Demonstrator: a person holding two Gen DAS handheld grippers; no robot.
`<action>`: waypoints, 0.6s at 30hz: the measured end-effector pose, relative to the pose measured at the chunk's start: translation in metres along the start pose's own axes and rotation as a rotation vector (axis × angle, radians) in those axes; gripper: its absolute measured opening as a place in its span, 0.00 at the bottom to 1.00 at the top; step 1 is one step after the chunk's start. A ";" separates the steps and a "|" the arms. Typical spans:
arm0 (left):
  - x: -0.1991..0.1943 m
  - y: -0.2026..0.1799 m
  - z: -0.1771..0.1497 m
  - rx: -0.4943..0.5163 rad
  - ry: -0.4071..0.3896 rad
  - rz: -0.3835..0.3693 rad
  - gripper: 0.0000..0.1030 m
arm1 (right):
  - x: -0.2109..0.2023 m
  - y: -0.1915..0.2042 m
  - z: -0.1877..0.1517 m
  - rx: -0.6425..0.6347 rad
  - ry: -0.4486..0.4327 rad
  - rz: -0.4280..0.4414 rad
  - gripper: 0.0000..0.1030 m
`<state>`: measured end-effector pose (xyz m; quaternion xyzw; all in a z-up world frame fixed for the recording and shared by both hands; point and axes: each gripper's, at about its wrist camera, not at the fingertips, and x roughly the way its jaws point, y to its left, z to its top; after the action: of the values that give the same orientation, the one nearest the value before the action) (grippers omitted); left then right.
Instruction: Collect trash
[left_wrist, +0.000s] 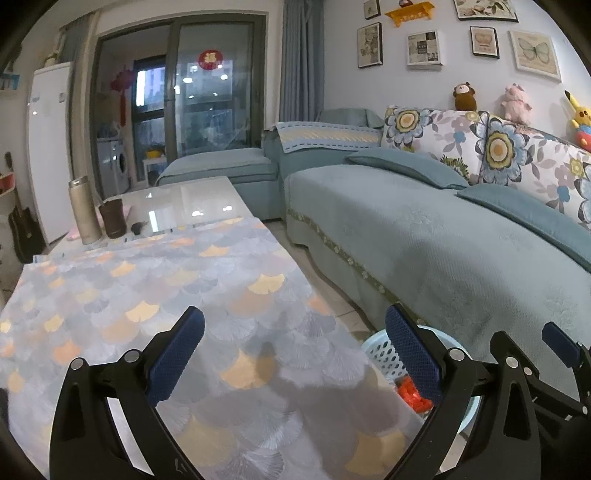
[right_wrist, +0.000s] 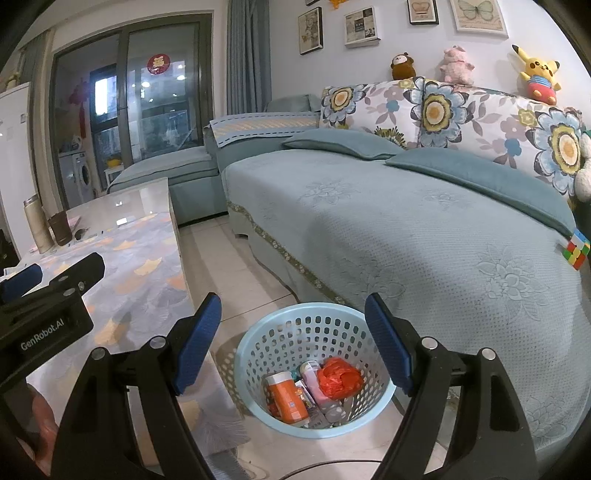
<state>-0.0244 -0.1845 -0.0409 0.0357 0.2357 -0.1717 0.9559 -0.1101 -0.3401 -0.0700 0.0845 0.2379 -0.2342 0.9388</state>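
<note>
My left gripper (left_wrist: 295, 314) hangs open over the near end of a table covered by a fan-patterned cloth (left_wrist: 155, 295), with nothing between its blue pads. My right gripper (right_wrist: 293, 301) is open too, above a light blue perforated basket (right_wrist: 258, 354) that stands on the floor between table and sofa. Inside the basket lie an orange bottle (right_wrist: 288, 402), a crumpled red bag (right_wrist: 338, 380) and a pink-white bottle (right_wrist: 314, 384). The left wrist view shows only the basket's rim (left_wrist: 380, 350) and a bit of the red bag (left_wrist: 413, 398). No loose trash shows on the cloth.
At the table's far end stand a tall thermos (left_wrist: 84, 210), a brown cup (left_wrist: 112, 218) and a small dark object (left_wrist: 138, 228). A blue-covered sofa (right_wrist: 406, 240) runs along the right, with a colour cube (right_wrist: 574, 251) on its seat. A tiled floor strip (right_wrist: 229, 266) lies between them.
</note>
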 end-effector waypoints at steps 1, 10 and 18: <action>0.000 -0.001 0.000 0.003 -0.002 0.004 0.92 | 0.000 -0.001 0.000 0.001 0.001 0.000 0.73; -0.001 0.000 0.000 0.005 -0.004 0.004 0.92 | 0.001 -0.002 0.000 0.002 -0.003 0.001 0.73; -0.002 0.000 0.001 0.010 -0.009 0.005 0.92 | 0.000 -0.001 -0.001 0.001 -0.005 0.001 0.73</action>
<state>-0.0256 -0.1843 -0.0393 0.0406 0.2306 -0.1708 0.9571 -0.1111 -0.3409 -0.0710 0.0845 0.2353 -0.2342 0.9395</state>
